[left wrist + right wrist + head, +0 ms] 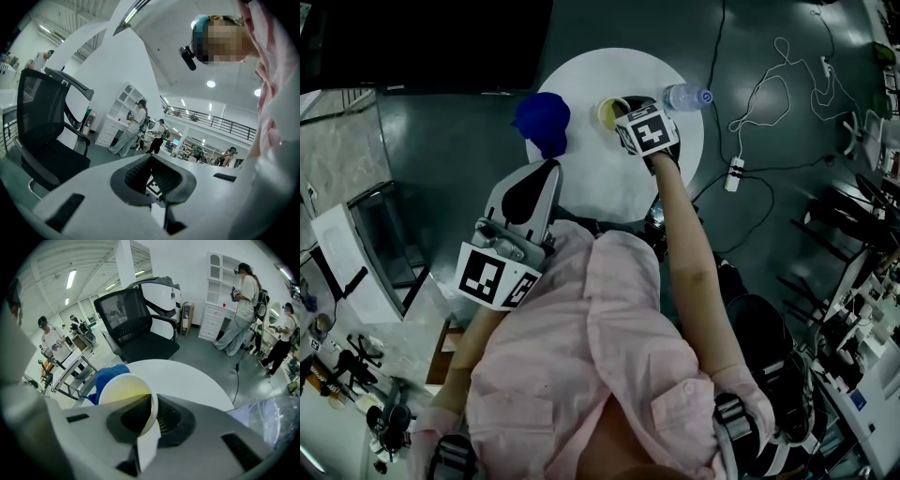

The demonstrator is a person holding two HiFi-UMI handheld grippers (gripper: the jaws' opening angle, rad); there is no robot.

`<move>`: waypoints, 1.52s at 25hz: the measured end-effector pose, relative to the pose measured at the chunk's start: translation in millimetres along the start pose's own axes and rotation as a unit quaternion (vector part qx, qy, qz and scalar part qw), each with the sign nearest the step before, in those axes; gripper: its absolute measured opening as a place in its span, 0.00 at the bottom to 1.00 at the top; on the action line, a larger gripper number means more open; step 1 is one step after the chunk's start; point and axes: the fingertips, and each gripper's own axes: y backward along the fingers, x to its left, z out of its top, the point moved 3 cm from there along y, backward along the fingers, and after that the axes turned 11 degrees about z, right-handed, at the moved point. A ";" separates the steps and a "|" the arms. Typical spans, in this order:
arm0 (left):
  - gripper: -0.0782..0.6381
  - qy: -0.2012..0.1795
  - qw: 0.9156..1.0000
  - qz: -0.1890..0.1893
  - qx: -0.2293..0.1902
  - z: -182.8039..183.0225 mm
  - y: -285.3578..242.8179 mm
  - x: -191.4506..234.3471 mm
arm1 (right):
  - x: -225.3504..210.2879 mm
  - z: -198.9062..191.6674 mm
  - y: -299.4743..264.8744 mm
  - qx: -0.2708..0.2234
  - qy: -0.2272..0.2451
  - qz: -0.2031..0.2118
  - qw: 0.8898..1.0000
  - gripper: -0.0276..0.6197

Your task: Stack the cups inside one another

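Right gripper (152, 414) nearly closed, pinching paper cup (123, 389) wall at rim; cup over table (600, 178), 12 o'clock of centre. Left gripper (151, 180) closed, empty. Cup judged light, thin, crushable: gentle rim pinch.

No words, numbers or brand names can be read anywhere. The only printed signs are black-and-white square patterns. One set stands on the cube (494, 277) of the left tool (546, 171), another on the cube (649, 131) of the right tool (621, 110). In the left gripper view a small square pattern (154, 187) of the same kind shows low between that tool's jaws. None of these patterns carries letters or digits.
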 end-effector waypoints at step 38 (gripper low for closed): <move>0.13 0.008 1.000 0.009 0.004 -3.2 -3.8 -0.8 | 8.5 26.5 9.6 -0.056 0.087 -0.025 0.994 0.21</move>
